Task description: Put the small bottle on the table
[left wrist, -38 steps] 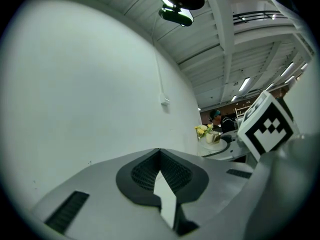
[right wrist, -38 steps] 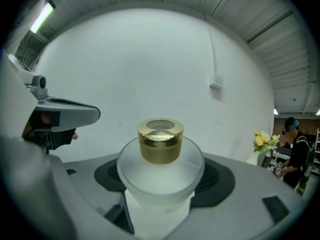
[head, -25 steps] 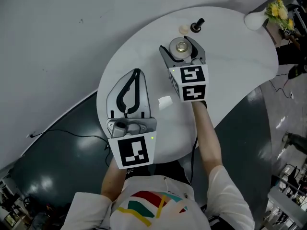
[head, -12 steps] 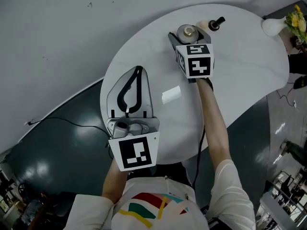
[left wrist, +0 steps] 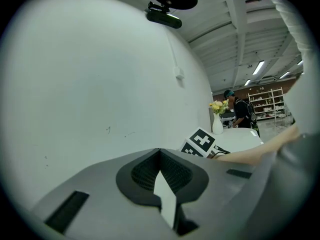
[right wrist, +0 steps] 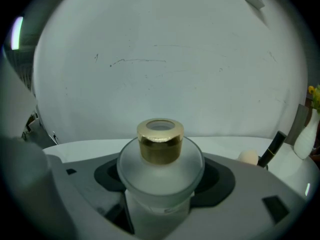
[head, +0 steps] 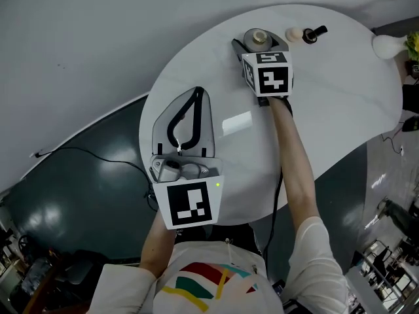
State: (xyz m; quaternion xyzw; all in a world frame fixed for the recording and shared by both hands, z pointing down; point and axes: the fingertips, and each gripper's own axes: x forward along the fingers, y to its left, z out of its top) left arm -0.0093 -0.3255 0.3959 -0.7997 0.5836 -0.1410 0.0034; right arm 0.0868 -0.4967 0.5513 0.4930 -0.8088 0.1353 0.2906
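Small bottle [right wrist: 160, 176]: frosted body, gold cap [right wrist: 160, 141], upright, clamped at its shoulder between the 2 jaws of the right hand-held gripper [head: 259, 43]. In the right gripper view I see 1 jaw pad pressed to each side of the body and the cap standing clear above them. From the head view I place the bottle over the far part of the white counter [head: 340, 103], near its back edge; no view lets me tell whether its base touches the surface or hangs just above it. The right gripper's marker cube [head: 270, 77] sits directly behind the bottle, with the bare forearm [head: 298, 175] running back across the counter towards the person. Just to the right of the bottle I note 2 small items lying on the counter: a pale round piece [head: 292, 34] and, touching or just beside it, a black item with a knobbed end [head: 315, 31]. Further right, at the counter's edge, a white vase [head: 385, 43] holds yellow flowers. The left hand-held gripper [head: 197, 91] rests over the near left part of the counter, well apart from the bottle; its jaws are closed, the tips meeting, and the left gripper view confirms the dark pads drawn together in front of the camera. Its marker cube [head: 190, 203] lies at the counter's near edge. Beyond the counter I see a dark floor [head: 72, 201] with a thin cable [head: 85, 152] across it.
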